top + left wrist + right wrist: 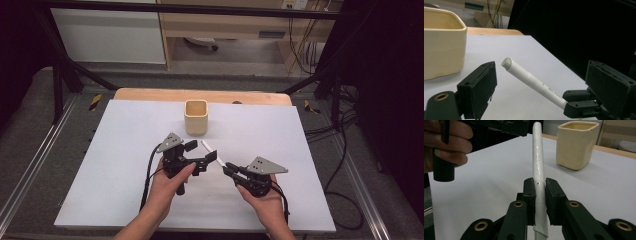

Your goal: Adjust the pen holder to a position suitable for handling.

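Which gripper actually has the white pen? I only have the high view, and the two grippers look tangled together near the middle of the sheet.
Observer: The right gripper has it. Its own view shows both pads pressed against the white pen low on the barrel.
Operator: And the left one, is it gripping too?
Observer: No. In the left gripper view the left gripper stands open, with the pen's capped end between the jaws and touching neither pad.
Operator: Where does the pen point?
Observer: In the right gripper view it runs away from the jaws, its tip passing to the left of the cream cup, which stands upright on the white sheet.
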Available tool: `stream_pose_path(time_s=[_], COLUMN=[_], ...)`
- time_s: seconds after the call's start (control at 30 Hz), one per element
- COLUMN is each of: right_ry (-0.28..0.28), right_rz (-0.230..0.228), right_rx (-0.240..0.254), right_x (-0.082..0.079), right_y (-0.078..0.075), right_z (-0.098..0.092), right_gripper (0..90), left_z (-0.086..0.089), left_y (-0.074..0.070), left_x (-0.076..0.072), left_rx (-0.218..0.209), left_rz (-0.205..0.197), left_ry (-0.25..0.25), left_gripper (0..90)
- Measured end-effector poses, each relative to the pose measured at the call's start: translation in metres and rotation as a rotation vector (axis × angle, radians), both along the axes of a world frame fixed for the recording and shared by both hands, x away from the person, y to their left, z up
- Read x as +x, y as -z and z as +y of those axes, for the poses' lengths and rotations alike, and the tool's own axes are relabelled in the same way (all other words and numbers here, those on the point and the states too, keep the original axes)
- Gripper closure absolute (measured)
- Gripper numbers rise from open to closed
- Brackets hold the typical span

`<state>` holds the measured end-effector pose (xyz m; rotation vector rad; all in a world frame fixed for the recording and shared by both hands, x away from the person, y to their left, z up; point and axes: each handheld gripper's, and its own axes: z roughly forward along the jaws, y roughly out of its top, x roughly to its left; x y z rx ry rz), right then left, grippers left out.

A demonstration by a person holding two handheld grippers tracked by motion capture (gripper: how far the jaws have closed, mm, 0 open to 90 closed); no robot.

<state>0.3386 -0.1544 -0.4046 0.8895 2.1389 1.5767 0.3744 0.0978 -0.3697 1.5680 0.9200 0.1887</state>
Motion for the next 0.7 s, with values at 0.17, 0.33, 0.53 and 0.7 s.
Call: stream_pose_path(time_s=[0.17,0.33,0.53,0.7], right_ry=[0.002,-0.002,0.007,0.009], right_rz=[0.006,0.009,0.013,0.016], right_rx=[0.014,0.035,0.039,0.046], right_x=[0.0002,0.0005,0.0013,0.0019], right_y=[0.0001,0.0009,0.0011,0.0010], right_z=[0.0000,-0.0003,-0.0021,-0.0033], right_gripper=[79.1,79.2,79.1,79.2], left_z=[-0.0037,-0.0056,-0.0079,-0.0097], left_y=[0.0023,0.0043,0.0053,0.0067], left_x=[0.0010,0.0024,0.0028,0.0032], left_rx=[-0.010,-0.025,-0.043,-0.038], left_rz=[0.012,0.026,0.030,0.029], left_ry=[0.004,0.001,0.002,0.003], left_gripper=[12.6,15.2,16.8,18.9])
